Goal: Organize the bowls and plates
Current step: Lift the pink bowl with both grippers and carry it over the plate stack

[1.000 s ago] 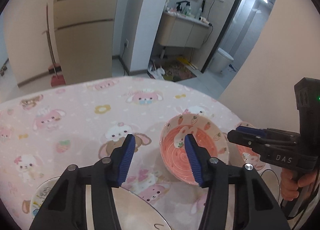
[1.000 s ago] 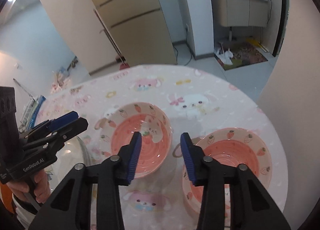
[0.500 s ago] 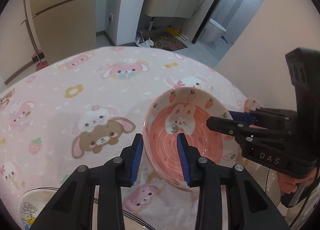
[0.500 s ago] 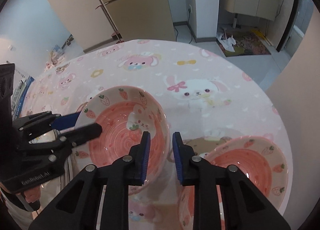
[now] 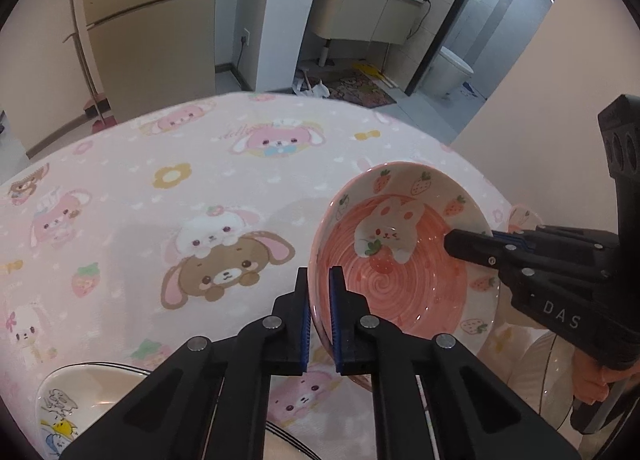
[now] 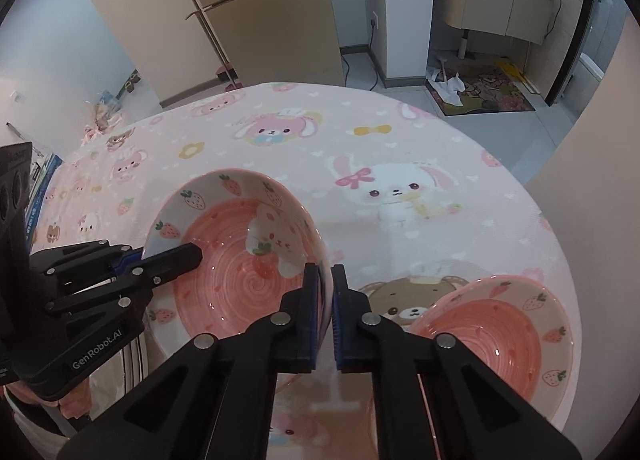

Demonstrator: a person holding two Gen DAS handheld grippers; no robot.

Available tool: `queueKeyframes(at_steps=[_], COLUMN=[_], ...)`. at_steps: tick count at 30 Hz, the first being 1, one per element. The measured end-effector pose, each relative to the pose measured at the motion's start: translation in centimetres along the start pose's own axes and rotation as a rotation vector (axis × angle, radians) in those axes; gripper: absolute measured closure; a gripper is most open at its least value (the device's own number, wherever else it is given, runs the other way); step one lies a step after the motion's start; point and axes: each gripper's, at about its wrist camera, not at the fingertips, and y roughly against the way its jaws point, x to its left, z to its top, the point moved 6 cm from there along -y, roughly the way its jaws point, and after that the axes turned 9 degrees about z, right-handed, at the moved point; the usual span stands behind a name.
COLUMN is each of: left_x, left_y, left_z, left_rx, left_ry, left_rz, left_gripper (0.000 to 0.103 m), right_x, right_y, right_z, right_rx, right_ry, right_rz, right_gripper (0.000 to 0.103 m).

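Pink cartoon cloth covers the round tabletop (image 5: 132, 188). Both claws have just closed on opposite rims of one strawberry bowl (image 5: 400, 260): left claw (image 5: 319, 312), right claw (image 6: 325, 314). It seems slightly tilted. Second bowl (image 6: 500, 336) sits just beside.

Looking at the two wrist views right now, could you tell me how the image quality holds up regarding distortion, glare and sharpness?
Left wrist view: strong fisheye bending with dark corners; the pink bowl is sharp with small glints, and the left gripper is crisp. Right wrist view: same curvature; the second bowl shows small highlights, and the tablecloth is evenly lit with soft shadows.
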Motion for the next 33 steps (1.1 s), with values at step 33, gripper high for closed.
queueKeyframes(at_steps=[33], left_x=[7.8], left_y=[17.3], left_z=[-2.4], left_rx=[-0.219], left_ry=[0.072], left_rz=[0.063], left_gripper=[0.095], right_x=[14.8], right_y=[8.3], right_z=[0.1], right_rx=[-0.122], right_ry=[0.161], right_rz=[0.021], right_gripper=[0.097])
